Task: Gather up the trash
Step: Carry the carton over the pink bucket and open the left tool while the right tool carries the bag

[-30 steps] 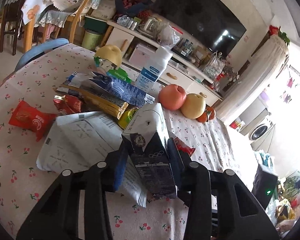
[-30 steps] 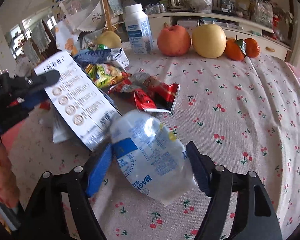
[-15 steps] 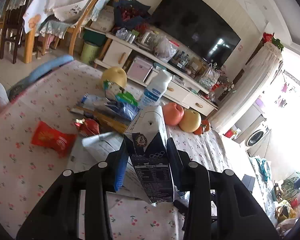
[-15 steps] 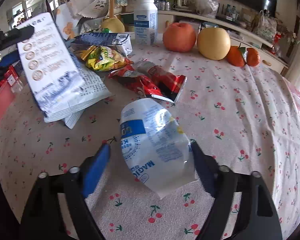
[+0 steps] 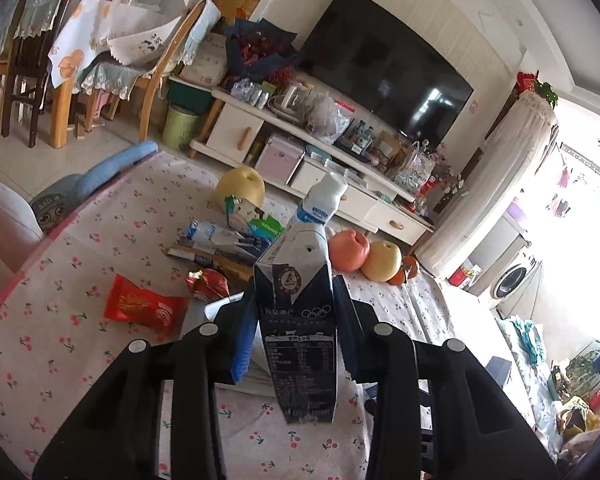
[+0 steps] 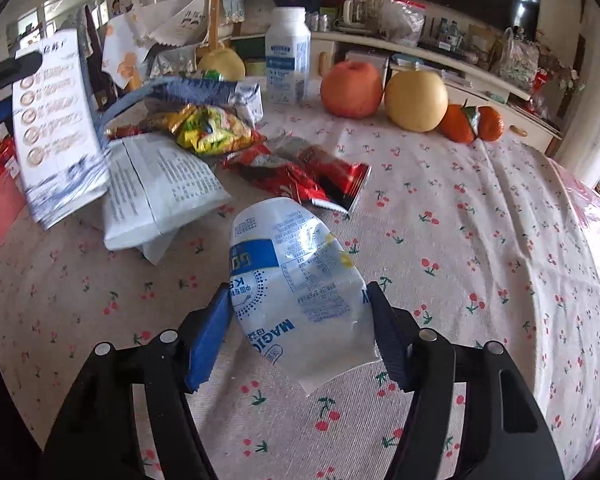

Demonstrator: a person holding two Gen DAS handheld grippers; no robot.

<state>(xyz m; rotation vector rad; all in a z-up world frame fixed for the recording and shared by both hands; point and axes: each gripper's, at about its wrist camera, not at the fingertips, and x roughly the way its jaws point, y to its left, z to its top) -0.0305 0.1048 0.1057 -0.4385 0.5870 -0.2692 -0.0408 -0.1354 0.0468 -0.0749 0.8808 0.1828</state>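
Note:
My left gripper [image 5: 296, 328] is shut on a dark blue milk carton [image 5: 300, 328] and holds it high above the table; the carton also shows at the left of the right wrist view [image 6: 60, 128]. My right gripper [image 6: 300, 320] is shut on a crumpled white and blue plastic pouch [image 6: 296, 288], held just above the cherry-print tablecloth [image 6: 460, 240]. Loose trash lies on the table: a red wrapper [image 5: 140, 306], a red and silver wrapper [image 6: 312, 176], a yellow-green snack bag [image 6: 212, 132], a white paper packet [image 6: 160, 188] and a blue-white bag [image 6: 216, 94].
A white bottle [image 6: 288, 60], an apple [image 6: 352, 88], a pear [image 6: 416, 100] and tangerines [image 6: 472, 124] stand at the table's far side, another pear [image 5: 240, 192] to the left. A TV cabinet [image 5: 340, 184] and chairs [image 5: 32, 64] lie beyond.
My left gripper has risen and pulled back with the carton, so the table looks farther away. My right gripper has lifted the pouch and drawn back slightly.

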